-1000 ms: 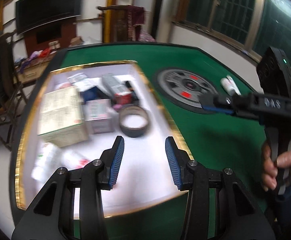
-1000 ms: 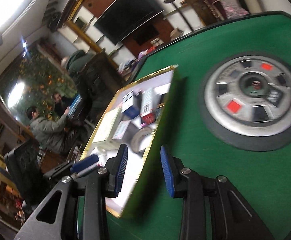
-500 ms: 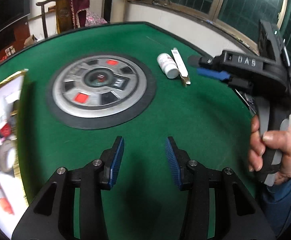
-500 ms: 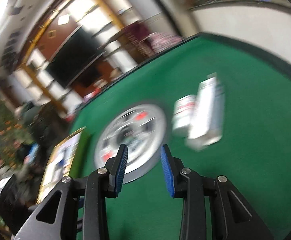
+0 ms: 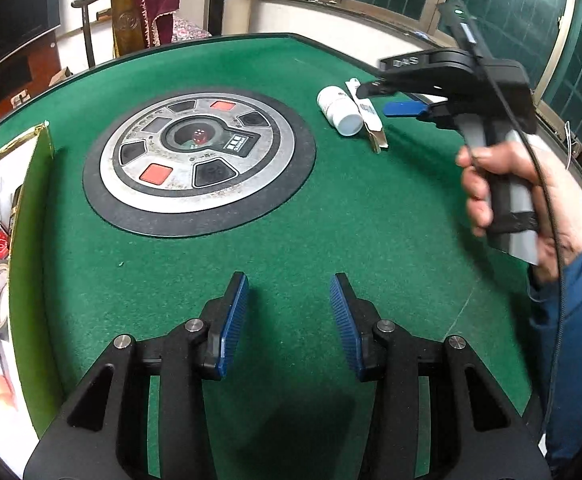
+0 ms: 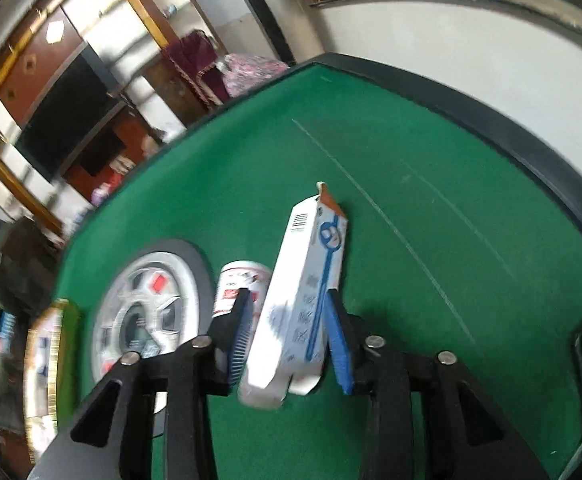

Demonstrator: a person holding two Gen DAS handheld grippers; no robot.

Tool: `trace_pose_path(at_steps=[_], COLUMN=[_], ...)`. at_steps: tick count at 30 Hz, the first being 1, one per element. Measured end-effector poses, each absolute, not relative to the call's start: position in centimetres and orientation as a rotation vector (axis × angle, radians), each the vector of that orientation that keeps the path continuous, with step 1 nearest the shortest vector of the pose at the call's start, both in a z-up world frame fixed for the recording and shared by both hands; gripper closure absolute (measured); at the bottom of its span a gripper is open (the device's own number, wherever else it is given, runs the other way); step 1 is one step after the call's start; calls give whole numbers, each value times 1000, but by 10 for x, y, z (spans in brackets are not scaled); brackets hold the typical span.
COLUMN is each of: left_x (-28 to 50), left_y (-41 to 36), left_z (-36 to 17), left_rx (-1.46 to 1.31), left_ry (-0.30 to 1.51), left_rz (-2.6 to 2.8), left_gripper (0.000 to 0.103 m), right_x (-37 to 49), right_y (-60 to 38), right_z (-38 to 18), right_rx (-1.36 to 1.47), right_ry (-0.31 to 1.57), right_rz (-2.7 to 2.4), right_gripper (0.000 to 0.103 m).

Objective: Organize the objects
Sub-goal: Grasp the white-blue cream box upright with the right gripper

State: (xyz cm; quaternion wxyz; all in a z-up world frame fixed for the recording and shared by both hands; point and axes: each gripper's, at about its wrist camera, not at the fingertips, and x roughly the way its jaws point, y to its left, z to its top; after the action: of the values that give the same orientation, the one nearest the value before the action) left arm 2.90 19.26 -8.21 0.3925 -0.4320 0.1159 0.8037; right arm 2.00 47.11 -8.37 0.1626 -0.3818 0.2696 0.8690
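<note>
A wide green felt worktop (image 5: 331,240) is seen, with a round grey dial panel (image 5: 199,156) set into its middle. At the left edge a gold-rimmed tray (image 5: 35,184) is partly in view, and boxes and a roll of tape can be made out inside it.

The left claw (image 5: 287,320) is held low over bare felt with its jaws spread wide and nothing between them. The right claw (image 6: 287,332) is held well forward of it, on the far right side of the worktop, and its jaws are also apart.

Between the right claw's blue pads a long white carton with blue print (image 6: 307,296) is framed. It lies on the felt with its long axis running nearly straight ahead along the fingers, its torn far end pointing away. The near end sits inside the gap; whether the pads are touching its sides cannot be told, though a narrow gap seems to remain on each side. Just beside the carton, to its left and outside the jaws, a small white bottle (image 6: 239,284) lies on its side, in contact with it or nearly so.

The carton is judged to be the thing in hand, and the right claw is far nearer. A straight closing would be called for; the left finger might nudge the bottle.
</note>
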Motion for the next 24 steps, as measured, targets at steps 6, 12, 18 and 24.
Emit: trace_pose_path(at_steps=[6, 12, 18, 24], left_x=[28, 28, 27, 21], left_y=[195, 196, 197, 202], left_z=[-84, -87, -88, -88], left_rx=[-1108, -1117, -1106, -1124], left_ry=[300, 308, 315, 283], left_rz=[2027, 2022, 2027, 2015], left_gripper=[61, 61, 60, 60], right_x=[5, 6, 28, 53], right_y=[475, 472, 475, 473], right_z=[-97, -103, -100, -95], right_rx=[-1129, -1146, -1123, -1085], right_ry=[697, 652, 625, 639], right_rz=[2419, 2492, 2506, 2538], right_gripper=[53, 79, 79, 79])
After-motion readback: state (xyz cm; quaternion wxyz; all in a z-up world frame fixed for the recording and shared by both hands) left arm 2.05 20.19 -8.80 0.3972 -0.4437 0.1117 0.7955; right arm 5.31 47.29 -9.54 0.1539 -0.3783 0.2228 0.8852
